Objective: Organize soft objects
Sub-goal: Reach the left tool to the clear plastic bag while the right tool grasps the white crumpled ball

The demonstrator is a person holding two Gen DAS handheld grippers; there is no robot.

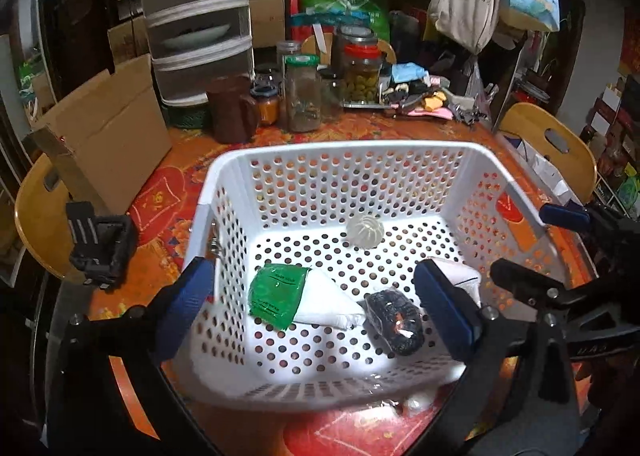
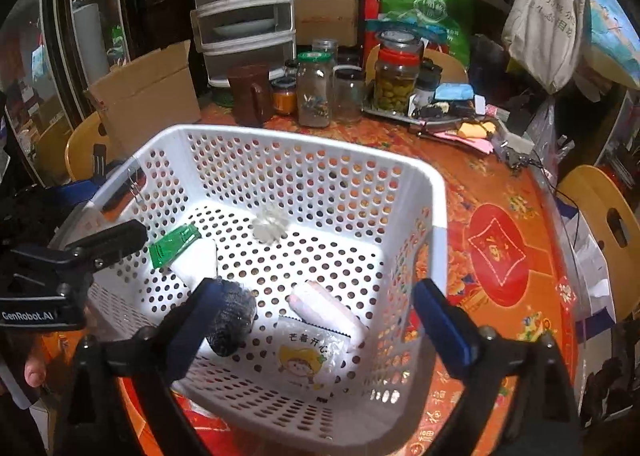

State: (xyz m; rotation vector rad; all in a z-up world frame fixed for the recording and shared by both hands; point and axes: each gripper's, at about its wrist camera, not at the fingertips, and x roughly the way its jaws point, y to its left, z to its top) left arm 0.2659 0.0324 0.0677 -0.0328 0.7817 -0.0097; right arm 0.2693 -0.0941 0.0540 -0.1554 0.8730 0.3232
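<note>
A white perforated basket [image 1: 224, 176] [image 2: 436, 192] stands on the red table. Inside lie a green-and-white packet [image 1: 276, 296] [image 2: 172, 244], a black scrubber in clear wrap [image 1: 396, 320] [image 2: 234, 320], a white ridged ball [image 1: 365, 231] [image 2: 269, 227], and a pink-white pack with a cartoon label [image 2: 316, 336], partly hidden in the left wrist view [image 1: 460, 274]. My left gripper [image 1: 316, 312] is open and empty, its fingers straddling the basket's near left part. My right gripper [image 2: 320, 332] is open and empty above the basket's near right corner. It also shows in the left wrist view [image 1: 532, 252] at the basket's right rim.
Glass jars [image 1: 304, 96] [image 2: 316, 92], a brown mug [image 1: 232, 108], a cardboard box [image 1: 108, 128] and a drawer unit [image 1: 196, 16] crowd the table's far side. Wooden chairs [image 1: 556, 144] [image 2: 612, 224] stand at the table's edges. A black clip [image 1: 100, 244] sits left of the basket.
</note>
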